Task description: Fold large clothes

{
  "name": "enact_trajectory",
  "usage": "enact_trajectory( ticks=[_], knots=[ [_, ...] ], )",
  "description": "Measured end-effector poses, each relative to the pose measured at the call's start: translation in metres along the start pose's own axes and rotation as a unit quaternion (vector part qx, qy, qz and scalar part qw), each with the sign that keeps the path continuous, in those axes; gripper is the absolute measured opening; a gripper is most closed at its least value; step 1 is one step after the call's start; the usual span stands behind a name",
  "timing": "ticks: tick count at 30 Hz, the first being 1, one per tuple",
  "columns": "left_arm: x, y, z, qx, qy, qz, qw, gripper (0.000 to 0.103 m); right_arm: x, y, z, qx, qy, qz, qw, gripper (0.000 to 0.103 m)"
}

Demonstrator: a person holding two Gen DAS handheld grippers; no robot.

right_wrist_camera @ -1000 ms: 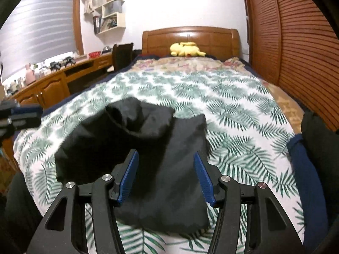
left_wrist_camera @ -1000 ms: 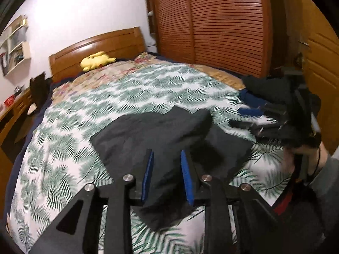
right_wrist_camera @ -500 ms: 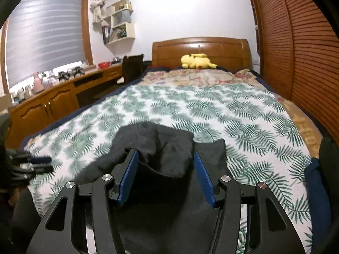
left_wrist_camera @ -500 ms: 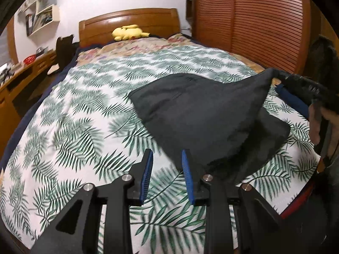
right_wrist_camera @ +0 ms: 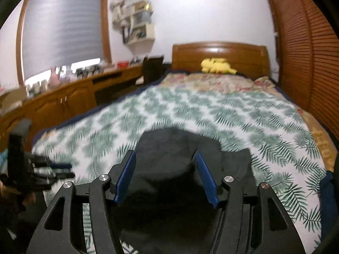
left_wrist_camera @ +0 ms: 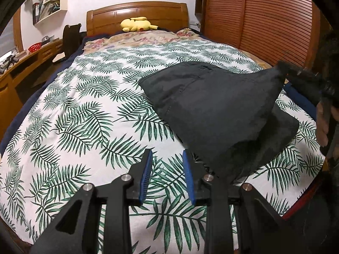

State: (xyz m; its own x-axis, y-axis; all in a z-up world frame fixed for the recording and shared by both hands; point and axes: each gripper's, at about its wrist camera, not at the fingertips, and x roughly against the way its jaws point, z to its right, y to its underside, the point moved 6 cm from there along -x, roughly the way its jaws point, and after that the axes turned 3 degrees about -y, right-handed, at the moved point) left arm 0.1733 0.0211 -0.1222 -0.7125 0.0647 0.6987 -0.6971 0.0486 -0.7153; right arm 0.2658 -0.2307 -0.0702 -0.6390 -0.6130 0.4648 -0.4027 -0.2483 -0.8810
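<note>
A black garment (left_wrist_camera: 216, 105) lies on the fern-print bedspread (left_wrist_camera: 89, 110) at the right of the left wrist view. Its right corner is pulled up into a peak at my right gripper (left_wrist_camera: 296, 76), seen there from the side. In the right wrist view the garment (right_wrist_camera: 169, 148) hangs between the blue pads, which stand wide apart; no pinch is visible. My left gripper (left_wrist_camera: 167, 177) is open and empty over the bedspread, just left of the garment's near edge. It also shows at the left of the right wrist view (right_wrist_camera: 42, 169).
A yellow plush toy (left_wrist_camera: 137, 24) lies by the wooden headboard (left_wrist_camera: 137, 12). A slatted wooden wardrobe (left_wrist_camera: 264, 21) runs along the right. A wooden desk (right_wrist_camera: 63, 97) with a dark chair (right_wrist_camera: 152, 67) stands to the left. Dark blue clothing (left_wrist_camera: 300, 99) lies at the bed's right edge.
The right gripper has lifted, pulling a corner of the garment up and to the right. The left gripper has swung left, off the garment, and is over bare bedspread.
</note>
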Motion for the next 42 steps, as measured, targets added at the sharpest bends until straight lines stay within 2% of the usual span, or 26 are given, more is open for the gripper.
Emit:
enact_trajectory(
  ticks=[3, 8, 14, 21, 26, 29, 30, 34, 40, 42],
  knots=[
    [0.0, -0.002, 0.003, -0.004, 0.003, 0.002, 1.0, 0.027, -0.025, 0.017, -0.001, 0.006, 0.001, -0.053, 0.999, 0.063],
    [0.004, -0.004, 0.008, -0.007, 0.006, 0.007, 0.9999, 0.027, -0.057, 0.053, 0.016, -0.026, -0.001, -0.126, 0.992, 0.064],
    [0.005, -0.001, 0.012, -0.011, 0.009, 0.006, 0.9999, 0.027, -0.058, 0.063, 0.029, -0.058, -0.003, -0.128, 0.99, 0.073],
    [0.006, -0.001, 0.014, -0.013, 0.006, 0.008, 0.9999, 0.027, -0.061, 0.067, 0.032, -0.074, -0.009, -0.129, 0.989, 0.074],
    [0.008, -0.003, 0.013, -0.008, 0.003, 0.013, 0.9999, 0.027, -0.058, 0.067, 0.029, -0.075, -0.03, -0.125, 0.989, 0.059],
    [0.007, -0.003, 0.012, -0.007, 0.003, 0.012, 0.9999, 0.027, -0.056, 0.067, 0.023, -0.071, -0.039, -0.127, 0.989, 0.037],
    [0.007, -0.002, 0.012, -0.007, 0.003, 0.012, 0.9999, 0.027, -0.056, 0.067, 0.021, -0.068, -0.041, -0.13, 0.988, 0.026],
    [0.007, -0.002, 0.012, -0.006, 0.004, 0.011, 0.9999, 0.027, -0.053, 0.064, 0.013, -0.053, -0.045, -0.124, 0.99, 0.014],
    [0.006, 0.0, 0.014, -0.007, 0.008, 0.011, 0.9999, 0.027, -0.004, 0.027, -0.002, -0.021, -0.024, 0.002, 0.999, 0.008],
    [0.006, 0.0, 0.016, -0.008, 0.01, 0.012, 0.9998, 0.027, 0.012, 0.022, -0.001, -0.017, -0.01, 0.027, 0.999, 0.008]
  ],
)
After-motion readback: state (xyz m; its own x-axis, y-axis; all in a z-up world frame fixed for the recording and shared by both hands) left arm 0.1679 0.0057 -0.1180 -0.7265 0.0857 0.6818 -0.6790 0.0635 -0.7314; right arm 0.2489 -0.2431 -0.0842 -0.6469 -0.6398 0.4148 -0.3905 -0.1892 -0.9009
